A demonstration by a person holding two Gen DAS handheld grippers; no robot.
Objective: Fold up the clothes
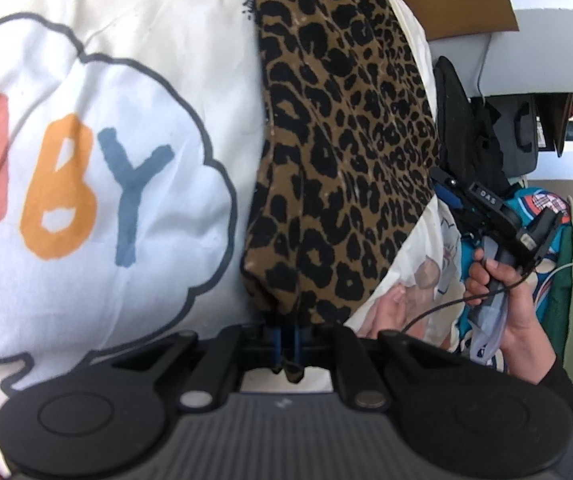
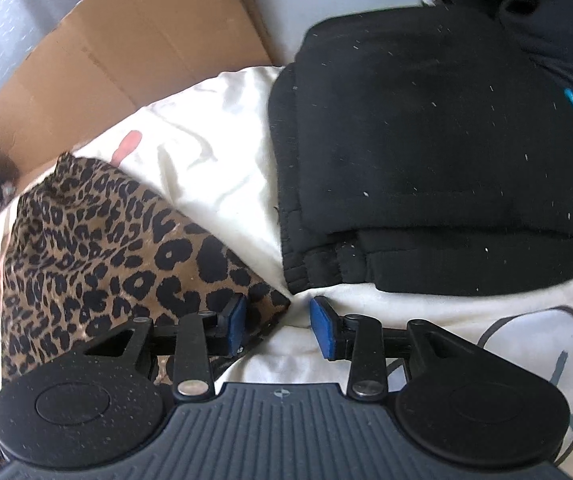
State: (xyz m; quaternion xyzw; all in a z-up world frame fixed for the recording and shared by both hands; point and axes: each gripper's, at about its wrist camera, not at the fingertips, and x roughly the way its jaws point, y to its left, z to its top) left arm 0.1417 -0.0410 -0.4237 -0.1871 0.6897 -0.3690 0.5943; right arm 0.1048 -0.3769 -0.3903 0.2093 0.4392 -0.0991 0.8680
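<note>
Leopard-print garment (image 1: 338, 152): tan with black spots, ahead of the left gripper (image 1: 288, 344). White cloth (image 1: 98, 92) to its left: coral, orange, blue letters, grey cloud outline. Black folded garment (image 2: 426, 152) ahead of the blue-padded right gripper (image 2: 278, 326).

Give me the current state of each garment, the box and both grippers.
Left gripper: shut on the leopard-print garment.
Right gripper: open, fingers astride the garment's corner.
Leopard-print garment: bunched, lying on white bedding.
Black garment: folded, lying flat.
Cardboard box: flap open.
</note>
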